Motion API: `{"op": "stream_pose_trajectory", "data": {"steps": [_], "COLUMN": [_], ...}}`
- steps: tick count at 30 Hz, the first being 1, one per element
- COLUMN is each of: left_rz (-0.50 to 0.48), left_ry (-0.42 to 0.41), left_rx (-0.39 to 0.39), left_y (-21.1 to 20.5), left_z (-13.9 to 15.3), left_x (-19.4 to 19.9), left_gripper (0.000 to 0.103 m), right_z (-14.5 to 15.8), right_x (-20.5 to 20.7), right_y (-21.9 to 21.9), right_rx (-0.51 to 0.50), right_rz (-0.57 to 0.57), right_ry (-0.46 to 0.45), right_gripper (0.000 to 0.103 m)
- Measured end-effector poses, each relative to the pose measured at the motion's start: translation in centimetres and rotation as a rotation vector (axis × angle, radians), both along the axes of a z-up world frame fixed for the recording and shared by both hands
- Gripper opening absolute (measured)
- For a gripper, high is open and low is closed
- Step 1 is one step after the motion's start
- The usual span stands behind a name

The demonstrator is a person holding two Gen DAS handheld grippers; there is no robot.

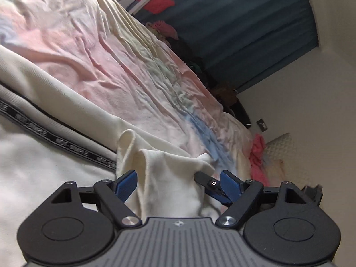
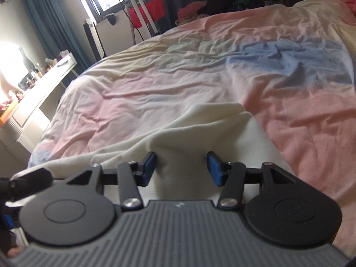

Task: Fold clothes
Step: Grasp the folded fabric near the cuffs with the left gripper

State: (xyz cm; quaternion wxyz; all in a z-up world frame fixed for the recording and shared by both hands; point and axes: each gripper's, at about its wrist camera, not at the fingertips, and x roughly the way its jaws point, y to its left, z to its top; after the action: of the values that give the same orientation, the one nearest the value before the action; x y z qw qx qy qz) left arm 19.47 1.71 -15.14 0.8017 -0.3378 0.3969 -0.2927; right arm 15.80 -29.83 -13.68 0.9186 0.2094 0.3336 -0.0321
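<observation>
On the bed (image 2: 300, 115), over a wrinkled sheet in pastel pink, blue and yellow patches, lies the cream garment (image 1: 73, 102) I am working with. From my left wrist camera I see it spread across the near side of the bed, with a dark band of printed lettering (image 1: 55, 138) running along it. A bunched fold of the same cloth rises between the blue pads (image 1: 126, 183) of my left gripper (image 1: 179, 183). Its jaws stand wide apart, and the right-hand pad is clear of the cloth, so I read that gripper as released, with the fabric merely lying in the gap.

From my right wrist camera, the cream cloth runs up between the pads of my right gripper (image 2: 181, 169) and away onto the sheet. The jaws there stand partly apart and a ridge of cloth sits between them; I cannot tell whether the pads press on it or only flank it.

Part of the right gripper shows just beside the left one's right-hand finger, so the two tools are close together over the garment.

Beyond the bed I see teal curtains (image 1: 255, 33), a heap of dark and pink clothes (image 1: 178, 42) along the far edge, something red (image 2: 153, 6) near the window, and a white worktop (image 2: 42, 89) crowded with small things at the left.
</observation>
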Motion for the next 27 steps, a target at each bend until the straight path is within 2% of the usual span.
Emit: {"op": "stream_pose_trajectory", "data": {"steps": [2, 4, 5, 8, 11, 12, 13, 15, 18, 20, 22, 24, 25, 27], "left_rz": [0.014, 0.028, 0.028, -0.028, -0.051, -0.042, -0.032, -0.033, -0.068, -0.047, -0.034, -0.012, 0.009, 0.062], "left_ry": [0.039, 0.079, 0.09, 0.155, 0.194, 0.195, 0.196, 0.2, 0.254, 0.279, 0.275, 0.258, 0.23, 0.143], "left_rx": [0.016, 0.083, 0.101, 0.085, 0.052, 0.051, 0.05, -0.018, -0.142, -0.129, -0.049, 0.033, 0.06, 0.067], "left_y": [-0.8, -1.6, -1.9, -2.7, -2.8, -2.8, -2.7, -2.7, -3.6, -4.5, -5.6, -6.1, -6.0, -4.9], "left_z": [-0.6, -0.8, -0.8, -1.2, -1.8, -1.8, -1.9, -2.4, -4.0, -4.7, -4.8, -4.3, -3.7, -2.1], "left_x": [2.0, 3.4, 4.0, 4.9, 4.7, 4.5, 4.2, 4.2, 5.3, 6.2, 7.1, 7.4, 7.2, 6.3], "left_gripper": [0.082, 0.077, 0.072, 0.074, 0.07, 0.062, 0.058, 0.057, 0.057, 0.056, 0.04, 0.008, 0.004, 0.004], "right_z": [0.4, 0.6, 0.5, -0.5, -1.0, -1.0, -0.8, -0.6, -0.7, -1.0, -1.2, -1.2, -1.2, -1.1], "right_x": [-0.2, -0.6, -0.7, -0.6, -0.4, -0.4, -0.5, -0.5, -0.3, -0.4, -0.4, -0.3, -0.2, 0.0], "right_y": [-0.7, -1.9, -2.7, -4.9, -5.9, -5.9, -5.8, -5.5, -5.6, -5.8, -6.0, -5.9, -5.7, -5.2], "right_rx": [0.008, 0.002, 0.024, 0.139, 0.201, 0.203, 0.201, 0.196, 0.205, 0.216, 0.227, 0.215, 0.204, 0.178], "right_rz": [-0.041, -0.107, -0.142, -0.211, -0.247, -0.248, -0.245, -0.229, -0.216, -0.213, -0.21, -0.198, -0.187, -0.161], "right_ry": [-0.026, -0.04, -0.04, -0.015, -0.001, -0.005, -0.011, -0.028, -0.02, -0.012, -0.004, 0.0, 0.005, 0.011], "right_gripper": [0.053, 0.055, 0.055, 0.055, 0.055, 0.055, 0.055, 0.055, 0.055, 0.055, 0.054, 0.054, 0.054, 0.054]}}
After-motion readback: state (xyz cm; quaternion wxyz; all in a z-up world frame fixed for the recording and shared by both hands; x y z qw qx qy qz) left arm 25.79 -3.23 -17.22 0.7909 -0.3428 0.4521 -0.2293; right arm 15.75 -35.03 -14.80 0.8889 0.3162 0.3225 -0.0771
